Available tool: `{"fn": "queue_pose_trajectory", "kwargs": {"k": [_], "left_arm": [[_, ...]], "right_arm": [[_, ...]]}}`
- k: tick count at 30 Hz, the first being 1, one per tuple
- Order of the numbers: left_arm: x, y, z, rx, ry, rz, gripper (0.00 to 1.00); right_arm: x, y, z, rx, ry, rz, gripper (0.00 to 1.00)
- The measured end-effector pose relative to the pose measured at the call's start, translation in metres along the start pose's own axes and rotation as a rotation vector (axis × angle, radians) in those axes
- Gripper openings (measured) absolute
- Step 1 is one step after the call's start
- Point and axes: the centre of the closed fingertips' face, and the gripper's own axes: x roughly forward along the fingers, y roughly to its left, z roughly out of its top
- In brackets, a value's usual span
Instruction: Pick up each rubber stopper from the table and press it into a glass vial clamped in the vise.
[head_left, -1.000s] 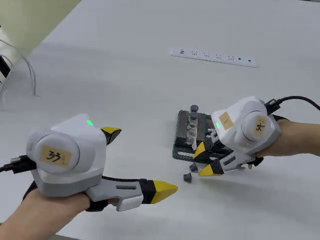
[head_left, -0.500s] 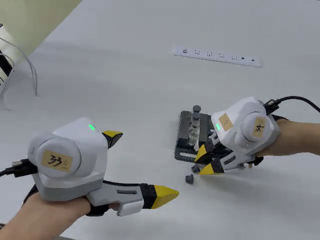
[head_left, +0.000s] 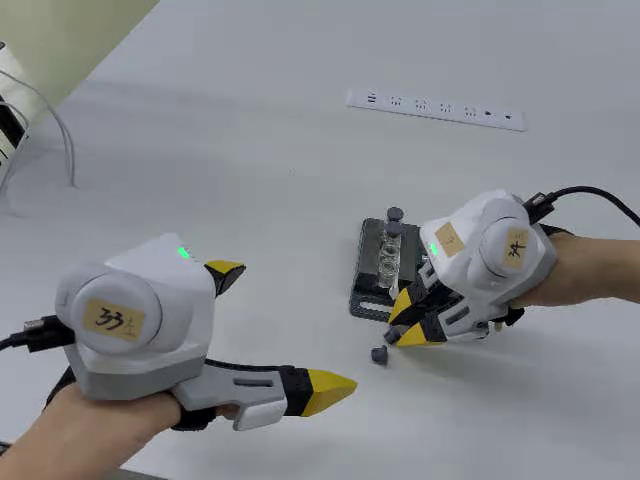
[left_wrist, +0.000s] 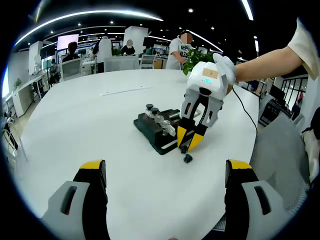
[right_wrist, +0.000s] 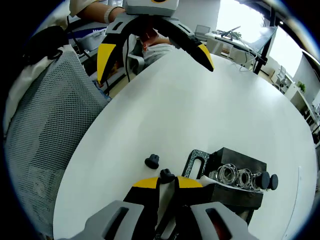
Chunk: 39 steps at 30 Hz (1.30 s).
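Two grippers are out over the white table (head_left: 250, 150), each one held in a person's hand. The left gripper (head_left: 280, 326) is low down near the front of the table, and its two yellow-tipped jaws are spread far apart. The right gripper (head_left: 405, 319) is on the other side, pointing down at the table just by the front corner of the black vise (head_left: 364, 292). Its jaws are pressed close together. In the right gripper view a small dark rubber stopper (right_wrist: 166, 175) sits pinched between the yellow tips. A second stopper (head_left: 379, 354) lies loose on the table just beside those tips and is not touching the vise. The vise holds a short row of little glass vials (head_left: 384, 262), all standing up straight. In the right gripper view, two of them are open at the top, and the capped vials (right_wrist: 263, 180) at the far end of the row have dark stoppers pushed into them. In the left gripper view the right gripper hangs tips-down at the near end of the vise, with the loose stopper on the table just below it. A long white power strip (head_left: 435, 107) lies well away from all this, farther back on the table.
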Motion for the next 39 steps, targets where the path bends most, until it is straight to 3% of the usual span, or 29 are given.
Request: {"fn": "queue_pose_trajectory", "kwargs": {"k": [11,21,25,31,39], "left_arm": [[0.004,-0.004,0.003,0.009,0.000,-0.015,0.98],[0.013,-0.013,0.008,0.026,0.003,-0.059,0.94],[0.018,-0.020,0.011,0.027,0.004,-0.096,0.88],[0.026,-0.028,0.017,0.020,-0.001,-0.132,0.78],[0.037,-0.051,0.031,0.012,-0.006,-0.225,0.57]], "right_arm": [[-0.016,-0.002,0.003,0.000,-0.007,-0.036,0.06],[-0.049,0.005,0.026,-0.079,-0.020,-0.095,0.06],[-0.060,0.008,0.034,-0.160,0.006,-0.115,0.06],[-0.070,0.014,0.044,-0.219,0.019,-0.123,0.06],[-0.081,0.022,0.057,-0.339,0.056,-0.122,0.06]]}}
